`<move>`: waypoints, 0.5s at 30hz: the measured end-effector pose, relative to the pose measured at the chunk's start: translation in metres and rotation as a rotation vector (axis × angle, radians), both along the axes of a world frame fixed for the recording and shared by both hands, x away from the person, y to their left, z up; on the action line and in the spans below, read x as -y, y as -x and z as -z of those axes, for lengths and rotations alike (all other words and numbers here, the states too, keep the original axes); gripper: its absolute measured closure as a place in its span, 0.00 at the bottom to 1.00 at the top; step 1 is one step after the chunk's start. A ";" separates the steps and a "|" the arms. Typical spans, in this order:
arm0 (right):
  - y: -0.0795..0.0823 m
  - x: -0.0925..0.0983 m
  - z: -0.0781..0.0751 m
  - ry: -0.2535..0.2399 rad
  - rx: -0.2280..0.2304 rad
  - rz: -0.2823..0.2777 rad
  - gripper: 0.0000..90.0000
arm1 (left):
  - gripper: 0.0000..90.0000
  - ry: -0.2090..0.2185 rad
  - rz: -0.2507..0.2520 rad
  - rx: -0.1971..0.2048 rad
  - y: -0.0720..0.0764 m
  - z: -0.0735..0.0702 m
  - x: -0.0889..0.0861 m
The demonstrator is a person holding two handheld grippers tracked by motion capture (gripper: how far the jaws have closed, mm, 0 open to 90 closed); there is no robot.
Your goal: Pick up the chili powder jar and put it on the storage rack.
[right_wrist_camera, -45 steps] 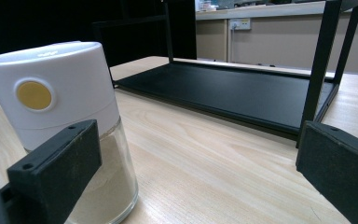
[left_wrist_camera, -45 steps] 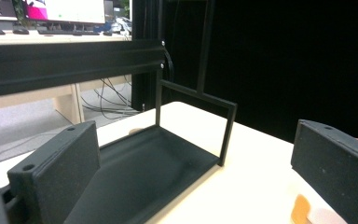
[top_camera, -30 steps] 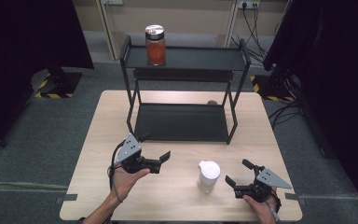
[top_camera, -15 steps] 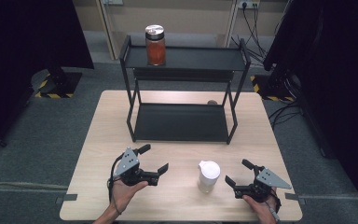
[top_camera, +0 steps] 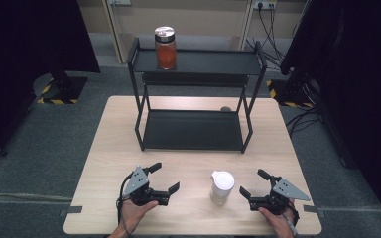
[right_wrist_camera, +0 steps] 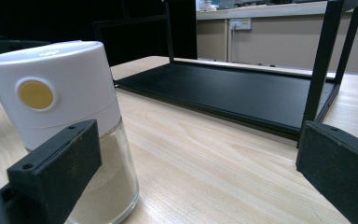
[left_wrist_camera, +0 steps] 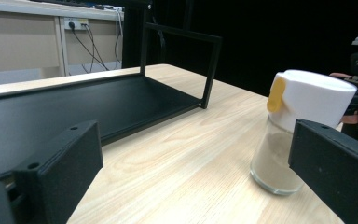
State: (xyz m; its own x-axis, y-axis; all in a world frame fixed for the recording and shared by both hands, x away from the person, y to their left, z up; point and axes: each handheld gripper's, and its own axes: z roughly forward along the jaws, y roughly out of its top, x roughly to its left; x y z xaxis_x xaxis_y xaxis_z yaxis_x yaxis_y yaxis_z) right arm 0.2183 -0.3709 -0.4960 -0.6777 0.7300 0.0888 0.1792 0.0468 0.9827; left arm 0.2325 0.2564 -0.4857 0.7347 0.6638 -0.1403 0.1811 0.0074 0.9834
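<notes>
A white-capped shaker jar (top_camera: 222, 187) of pale powder stands upright on the wooden table (top_camera: 109, 144), in front of a black two-tier rack (top_camera: 193, 130), between the two hand-held grippers. The left gripper (top_camera: 164, 178) and the right gripper (top_camera: 252, 183) (each gripped by a hand at the table's near edge) sit with jaws spread wide, holding nothing and not touching the jar. An orange-filled jar (top_camera: 165, 48) stands on the rack's top shelf.

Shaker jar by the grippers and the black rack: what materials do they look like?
Shaker jar: clear body, probably glass though clear plastic is possible, since the tan powder shows through; matte white cap with a yellow tab, likely plastic. Rack: thin square black tubing and flat shelves, matte, looks like painted or powder-coated metal. Table: pale wood grain, maybe laminate.
</notes>
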 end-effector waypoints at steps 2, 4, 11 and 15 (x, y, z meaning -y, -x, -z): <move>0.000 0.000 0.000 0.000 -0.001 0.000 0.00 | 0.02 0.002 -0.001 -0.006 0.000 0.003 -0.001; 0.000 0.000 0.000 0.000 0.000 0.000 0.00 | 0.02 -0.002 -0.001 -0.005 0.001 0.004 -0.002; 0.000 0.000 0.000 0.004 -0.002 -0.003 0.00 | 0.02 -0.037 -0.003 0.010 0.004 0.009 0.000; 0.000 0.001 0.000 0.004 0.000 -0.002 0.00 | 0.03 -0.048 0.003 0.016 0.005 0.011 0.000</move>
